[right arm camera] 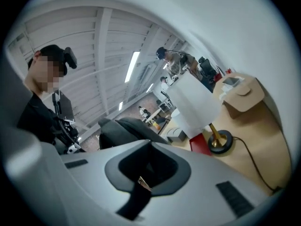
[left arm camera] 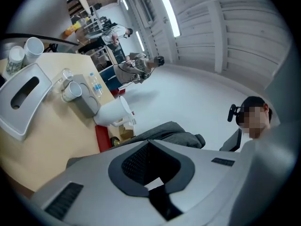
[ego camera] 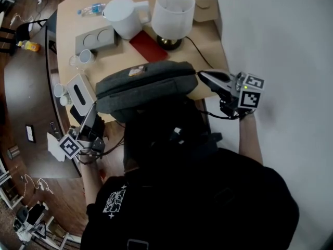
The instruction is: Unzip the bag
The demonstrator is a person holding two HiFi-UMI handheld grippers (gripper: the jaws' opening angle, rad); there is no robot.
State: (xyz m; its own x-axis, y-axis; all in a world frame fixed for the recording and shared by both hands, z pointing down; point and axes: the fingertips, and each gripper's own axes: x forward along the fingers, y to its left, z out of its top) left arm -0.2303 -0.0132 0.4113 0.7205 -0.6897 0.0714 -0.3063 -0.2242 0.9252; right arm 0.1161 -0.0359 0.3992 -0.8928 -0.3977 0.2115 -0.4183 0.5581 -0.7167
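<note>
1. Gray bag (ego camera: 145, 85) lies lengthwise along the near edge of the wooden desk (ego camera: 208, 40), right in front of the person. It has a small tan label on top. Can't tell whether the zip is open or closed.
2. Left gripper (ego camera: 92, 111) is at the bag's left end, off the desk edge, with its tips just beside the bag. In the left gripper view the fingers (left arm camera: 117, 149) are pressed together at the tips and nothing is caught between them. The bag (left arm camera: 174, 133) sits just past the tips.
3. Right gripper (ego camera: 202, 76) is at the bag's right end; its tips look to touch the bag, but contact is unclear. In the right gripper view the fingers (right arm camera: 178, 149) are closed tip to tip with nothing gripped, and the bag (right arm camera: 122, 128) is just beyond them.
4. Behind the bag on the desk:
   - a red book (ego camera: 148, 47);
   - a lamp (ego camera: 173, 9) with a white shade, its base touching the book;
   - a white jug (ego camera: 125, 17) left of the lamp.
5. Farther left are a gray tray (ego camera: 94, 39) with two round wells, a water bottle (ego camera: 91, 9) and a glass cup (ego camera: 83, 59).
6. A tissue box (ego camera: 80, 90) is at the desk's left edge, near the bag's left end.
7. A cardboard box (ego camera: 205, 7) is at the far right, behind the lamp.
</note>
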